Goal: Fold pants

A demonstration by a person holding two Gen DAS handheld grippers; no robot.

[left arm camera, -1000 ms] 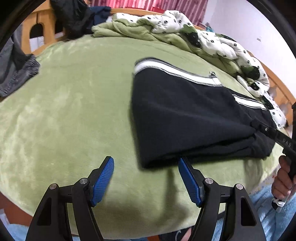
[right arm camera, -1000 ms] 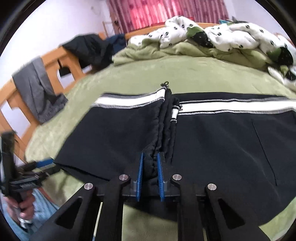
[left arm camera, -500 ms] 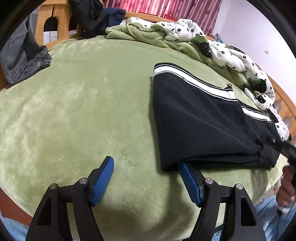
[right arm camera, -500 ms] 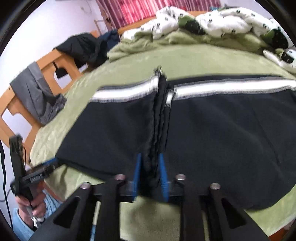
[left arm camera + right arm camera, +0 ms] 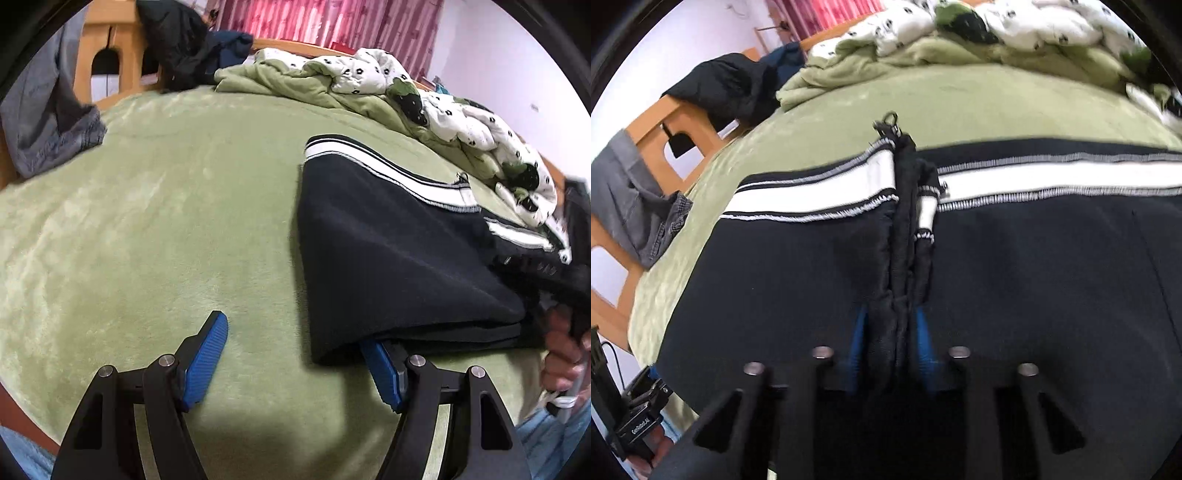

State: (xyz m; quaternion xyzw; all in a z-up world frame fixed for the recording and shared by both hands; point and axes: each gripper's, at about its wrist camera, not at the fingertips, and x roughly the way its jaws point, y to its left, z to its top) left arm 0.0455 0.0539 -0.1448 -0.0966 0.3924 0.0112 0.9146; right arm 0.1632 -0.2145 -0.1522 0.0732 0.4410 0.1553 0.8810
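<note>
Left gripper [image 5: 291, 363] is hanging spread wide at the bed's [image 5: 155, 229] near edge, one pad on bare blanket, the other slipping under the left end of the folded black pants [image 5: 388, 266]; nothing pinched. Right gripper [image 5: 892, 350], jaws just closing, is pinching a bunched ridge mid-pants. Best to slide the left pad fully under all layers before clamping, then lift both evenly.
</note>
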